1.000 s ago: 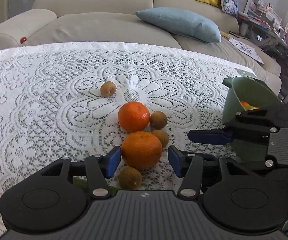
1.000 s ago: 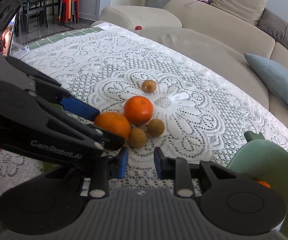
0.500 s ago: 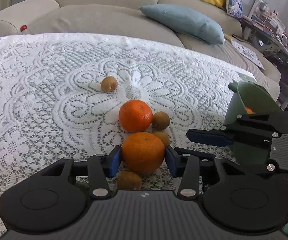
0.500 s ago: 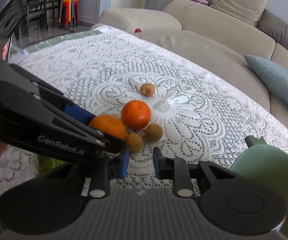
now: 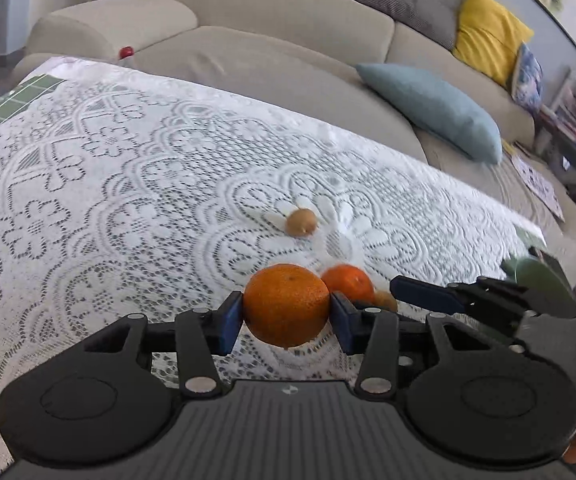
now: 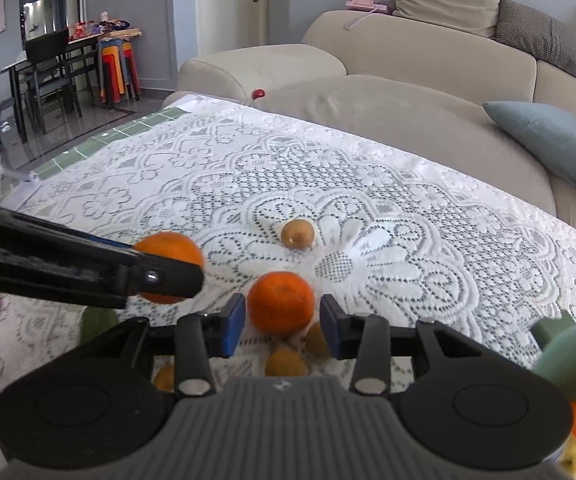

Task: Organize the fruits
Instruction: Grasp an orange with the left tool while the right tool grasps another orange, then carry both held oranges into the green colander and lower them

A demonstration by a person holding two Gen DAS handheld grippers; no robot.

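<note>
Orange (image 5: 286, 304), the larger one, sits clamped between the blue pads (image 5: 230, 322) of the left gripper (image 5: 286, 318), which have just been closing and now press on both its flanks; it appears clear of the lace tablecloth (image 5: 128, 200). Taking this orange as landmark: a second orange (image 6: 280, 302) lies just beyond and to its right, and three small brown fruits crowd against that one on the near side. A lone brown fruit (image 5: 301, 222) rests farther out toward the sofa (image 5: 268, 40), well apart from the cluster.

Right gripper (image 6: 282, 324): jaws have just been opening and now stand part open, straddling the second orange with a visible gap on each side, pads not touching it.

Room: cloth to the left of the held orange and beyond the lone fruit is bare lace up to the table's far edge, where the sofa seat begins. Green bowl (image 6: 567, 350) stands to the right, at the near-right edge of the cloth, already holding fruit.

Views compared: left wrist view shows the grip on the held orange squarely, but hides most of the cluster behind it; the bowl is only a blurred green rim there. Right wrist view shows the cluster, fruit inside the bowl, and a green object (image 6: 98, 320) on the cloth under the left gripper, identity unclear.
</note>
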